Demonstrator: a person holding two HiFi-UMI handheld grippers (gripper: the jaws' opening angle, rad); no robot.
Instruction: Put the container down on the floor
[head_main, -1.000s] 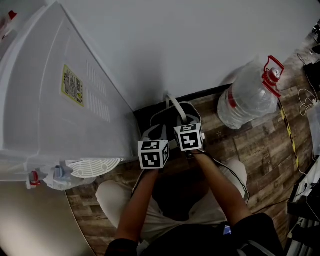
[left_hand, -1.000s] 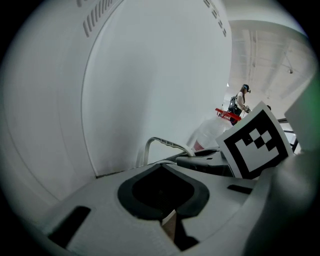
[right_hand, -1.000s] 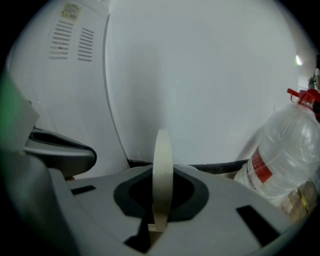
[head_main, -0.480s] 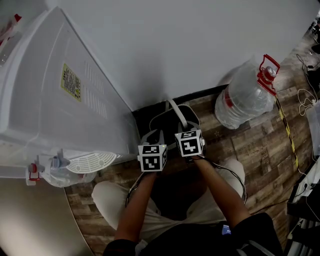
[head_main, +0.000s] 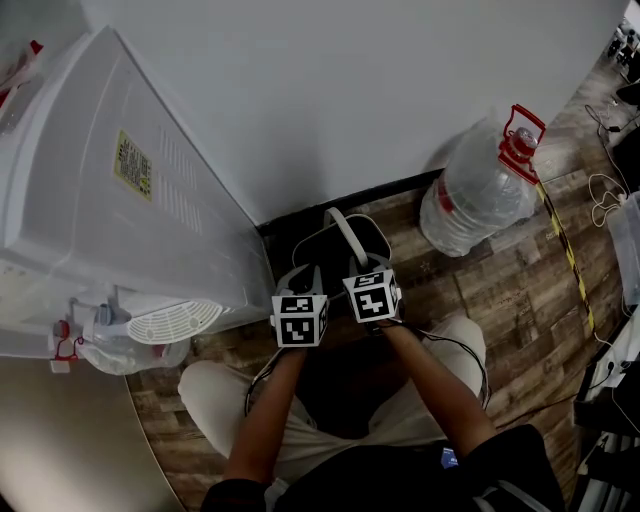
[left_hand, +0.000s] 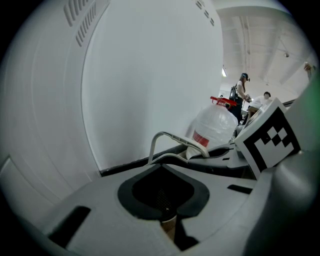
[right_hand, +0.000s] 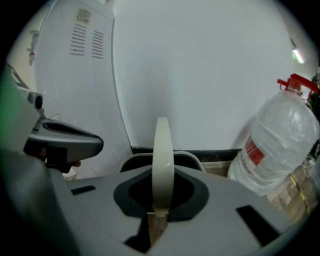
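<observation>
**Clamped on bin handle, set-down pending**

Nearest: kneeling on brown wood-plank floor (head_main: 500, 290), both forearms stretched forward. Holding left gripper (left_hand: 167, 217) pinched together on nothing, just left of the load, idle. Clamping right gripper (right_hand: 159, 212) tight onto pale grey arched plastic handle (right_hand: 162, 150), gripped edge-on at the top of the arch.

Directly beyond and below that claw: dark plastic container with pale grey rim (head_main: 382, 228), hung under the handle. Cannot tell from these views whether already grounded or a little off the floor. Placed close to the black skirting at the foot of the white wall. Flanked by tall white water dispenser (head_main: 120, 190) on the left and large clear water bottle with red cap (head_main: 478, 190), tilted, on the right. Apart from both.

Judging from this: late in the task, only straight down left to go, no sideways shift needed. Long axis of the handle arch pointing away from the body, front to back, so likely to flop left or right once released. Carried by the right hand alone. Left hand just beside, free to steady the rim on the dispenser side.
</observation>
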